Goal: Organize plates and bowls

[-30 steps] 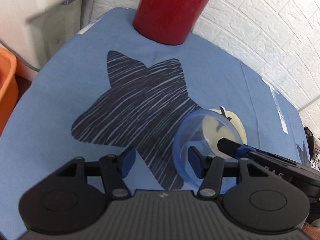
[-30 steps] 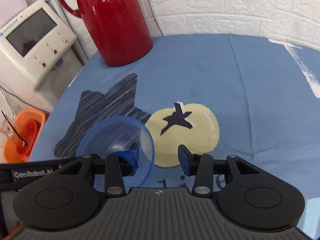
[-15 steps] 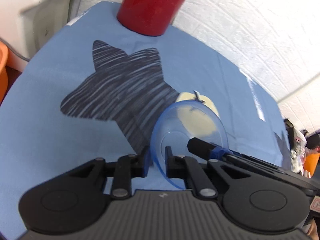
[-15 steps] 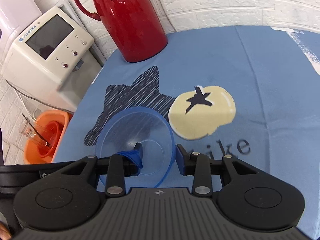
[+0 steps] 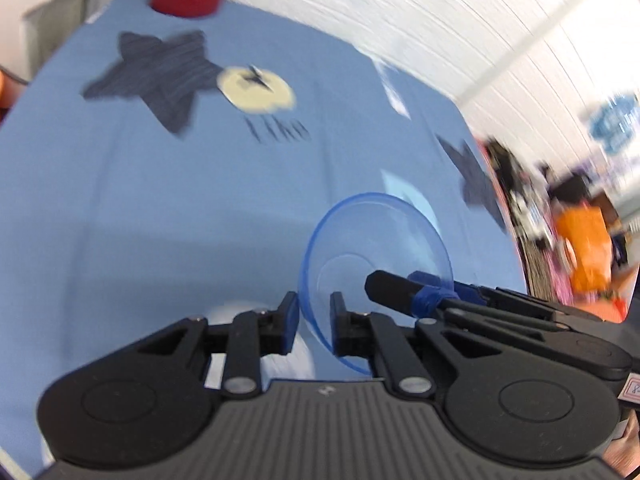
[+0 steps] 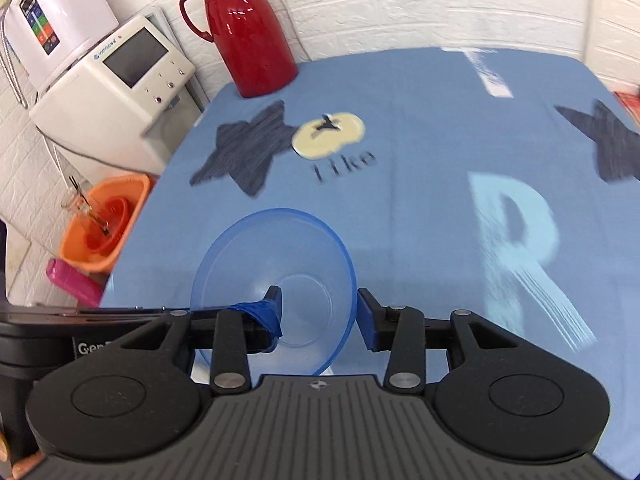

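Note:
A clear blue bowl (image 5: 376, 240) hangs tilted above the blue tablecloth (image 5: 200, 200). My left gripper (image 5: 314, 328) is shut on its near rim, one finger on each side of the wall. In the right wrist view the same bowl (image 6: 276, 256) fills the lower middle. My right gripper (image 6: 320, 314) stands open astride the bowl's right rim, with the taped finger inside and the other outside. That taped finger (image 5: 392, 290) shows inside the bowl in the left wrist view. Something white (image 5: 244, 312) lies under the bowl, mostly hidden.
A red jug (image 6: 248, 40) stands at the table's far left corner. Beside the table are white appliances (image 6: 120, 76), an orange basin (image 6: 104, 224) and a pink item (image 6: 72, 284). Blurred clutter (image 5: 580, 232) lies past the right edge of the table.
My left gripper closed on the bowl's rim. Both grippers then drew back from the red jug with the bowl, towards the near side of the table. The right gripper's opening stayed the same.

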A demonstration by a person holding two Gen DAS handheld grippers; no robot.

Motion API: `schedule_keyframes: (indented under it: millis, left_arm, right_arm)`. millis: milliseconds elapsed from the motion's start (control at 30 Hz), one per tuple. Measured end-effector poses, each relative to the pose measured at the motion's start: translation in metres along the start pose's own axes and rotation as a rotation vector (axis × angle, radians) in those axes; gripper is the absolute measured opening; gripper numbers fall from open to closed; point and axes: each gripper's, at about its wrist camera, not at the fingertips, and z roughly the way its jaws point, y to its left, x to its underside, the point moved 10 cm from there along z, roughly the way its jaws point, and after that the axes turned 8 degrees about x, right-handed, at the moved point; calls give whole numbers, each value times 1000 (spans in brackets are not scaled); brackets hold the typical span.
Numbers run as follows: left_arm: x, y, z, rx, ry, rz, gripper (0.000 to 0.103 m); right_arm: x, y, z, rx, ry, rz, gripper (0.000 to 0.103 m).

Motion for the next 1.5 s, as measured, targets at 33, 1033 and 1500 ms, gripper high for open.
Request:
schedule_keyframes:
  millis: [33,1033,1500]
  left_arm:
    - [16,-10,2,7,17,11,3]
    - [109,-44,-5,-2,109,162,66]
    - [97,-15,25,-121,180,298,67]
  right_arm:
    - [13,-8,-8,7,6,7,25]
    - [132,-143,-61,46,-43,264,26]
    - [170,-153,-55,-11,-3,338,27]
